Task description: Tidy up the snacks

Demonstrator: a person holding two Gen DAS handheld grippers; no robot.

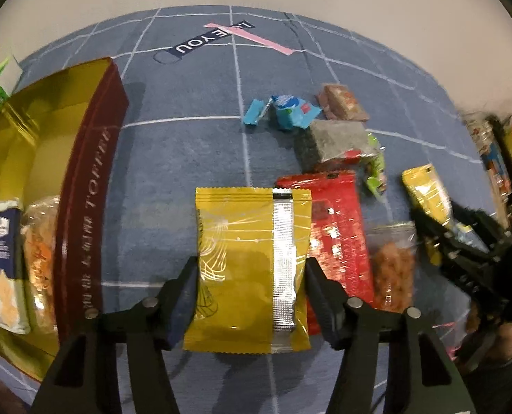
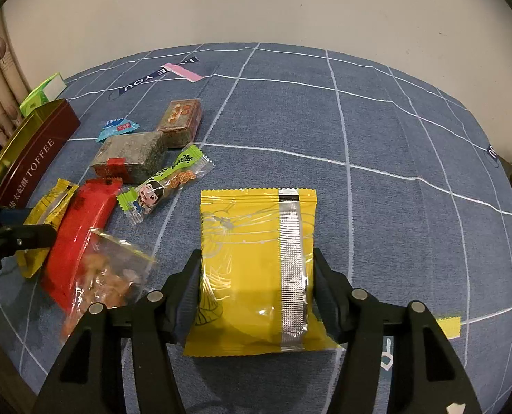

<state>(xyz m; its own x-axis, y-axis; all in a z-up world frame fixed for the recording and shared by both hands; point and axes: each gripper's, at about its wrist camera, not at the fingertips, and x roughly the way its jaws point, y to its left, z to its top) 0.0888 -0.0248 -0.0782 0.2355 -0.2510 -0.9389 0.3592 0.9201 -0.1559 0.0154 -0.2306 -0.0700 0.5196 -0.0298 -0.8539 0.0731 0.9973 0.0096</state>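
Tongs grip two yellow packets by their long sides, so they do not slip. The left tongs [image 1: 250, 276] pinch the left packet [image 1: 252, 258] over the cloth [image 1: 152, 172], beside the red pack [image 1: 338, 234]. The right tongs [image 2: 256, 276] pinch the right packet [image 2: 252, 262]. Each packet points straight ahead, silver strip up. Farther left, the tin [image 1: 93, 172] probably waits for them.

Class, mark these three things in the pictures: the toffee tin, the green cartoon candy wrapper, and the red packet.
toffee tin [image 2: 38, 162], right wrist view, on its dark red side wall.
green cartoon candy wrapper [image 2: 164, 183], right wrist view, on its middle.
red packet [image 1: 338, 238], left wrist view, on its shiny face.
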